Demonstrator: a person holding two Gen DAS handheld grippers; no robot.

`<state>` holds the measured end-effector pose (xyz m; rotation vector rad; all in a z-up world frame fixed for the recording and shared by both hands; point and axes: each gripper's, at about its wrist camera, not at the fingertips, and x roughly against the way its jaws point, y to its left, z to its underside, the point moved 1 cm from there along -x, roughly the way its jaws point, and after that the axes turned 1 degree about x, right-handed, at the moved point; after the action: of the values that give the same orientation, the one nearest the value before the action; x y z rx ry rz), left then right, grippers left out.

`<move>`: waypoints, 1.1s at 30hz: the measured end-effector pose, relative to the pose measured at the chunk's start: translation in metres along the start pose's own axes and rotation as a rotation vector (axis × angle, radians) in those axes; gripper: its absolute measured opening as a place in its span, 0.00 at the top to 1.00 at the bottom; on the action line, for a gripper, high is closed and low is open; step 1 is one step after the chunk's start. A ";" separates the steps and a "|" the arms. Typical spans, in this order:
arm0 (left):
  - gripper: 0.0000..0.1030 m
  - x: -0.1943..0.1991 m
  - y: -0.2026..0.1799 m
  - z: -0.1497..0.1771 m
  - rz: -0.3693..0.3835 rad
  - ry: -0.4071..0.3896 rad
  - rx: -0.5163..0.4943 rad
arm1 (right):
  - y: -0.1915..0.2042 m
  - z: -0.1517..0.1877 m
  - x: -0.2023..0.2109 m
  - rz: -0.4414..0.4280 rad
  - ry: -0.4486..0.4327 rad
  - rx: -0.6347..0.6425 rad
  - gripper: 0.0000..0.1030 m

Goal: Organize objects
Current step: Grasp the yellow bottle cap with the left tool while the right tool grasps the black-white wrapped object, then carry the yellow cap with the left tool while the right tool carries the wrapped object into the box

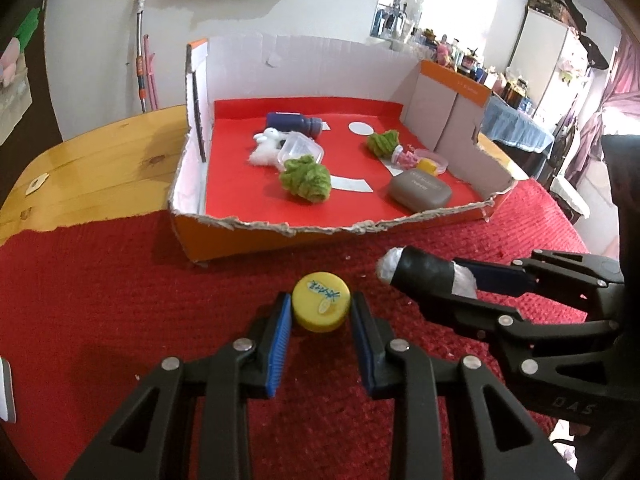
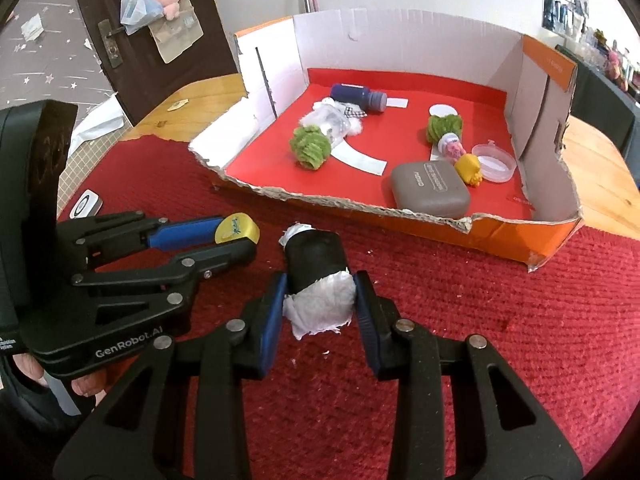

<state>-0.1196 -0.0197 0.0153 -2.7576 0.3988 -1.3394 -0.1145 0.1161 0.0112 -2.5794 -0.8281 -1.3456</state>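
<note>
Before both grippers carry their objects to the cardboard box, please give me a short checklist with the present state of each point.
1. Left gripper closed on the round yellow plastic cap: ok.
2. Right gripper closed on the black cylinder with white paper ends: ok.
3. Grippers apart from each other: ok.
4. Free red floor in the orange cardboard box: ok.
5. Low torn front wall easy to pass: ok.
6. Grip firmness: cannot tell.

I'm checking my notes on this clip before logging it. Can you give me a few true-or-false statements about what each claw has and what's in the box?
1. The left claw grips a yellow cap. True.
2. The right claw is empty. False: it holds a black roll with white paper ends.
3. The grey case lies inside the cardboard box. True.
4. The blue bottle stands upright. False: it lies on its side.
</note>
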 end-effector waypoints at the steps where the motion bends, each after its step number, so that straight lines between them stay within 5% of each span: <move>1: 0.70 0.001 0.000 0.000 -0.002 0.000 0.003 | 0.001 0.000 0.000 0.002 0.001 0.001 0.69; 33: 0.70 0.048 -0.016 -0.029 0.012 -0.104 -0.032 | 0.001 -0.013 0.044 -0.029 -0.094 -0.004 0.69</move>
<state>-0.1105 -0.0146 0.0729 -2.8313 0.4332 -1.1913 -0.1031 0.1293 0.0537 -2.6620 -0.8810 -1.2423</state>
